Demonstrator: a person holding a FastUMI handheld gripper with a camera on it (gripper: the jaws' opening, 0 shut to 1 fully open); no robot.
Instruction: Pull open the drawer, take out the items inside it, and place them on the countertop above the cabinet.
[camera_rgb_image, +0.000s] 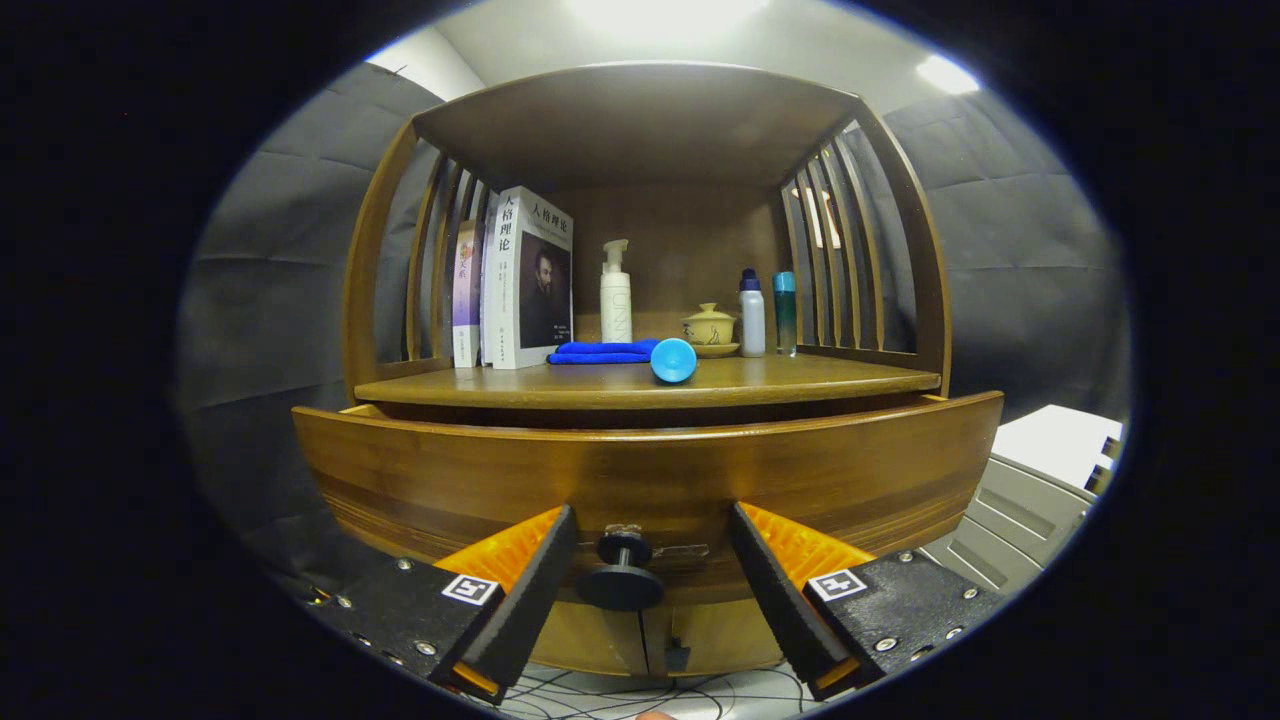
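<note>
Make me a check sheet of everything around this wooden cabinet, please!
Surface: wooden countertop holds many things.
Job's things: drawer looks pulled out a little; its black knob sits between the fingers, untouched. Blue cloth and blue cup lie on the countertop; drawer's inside is hidden.
Clutter: books, pump bottle, lidded teacup, two small bottles.
Grippers: gripper open, fingers either side of the knob.
Cables: thin wires on the floor below.
Surroundings: white-grey unit beside the cabinet.
</note>
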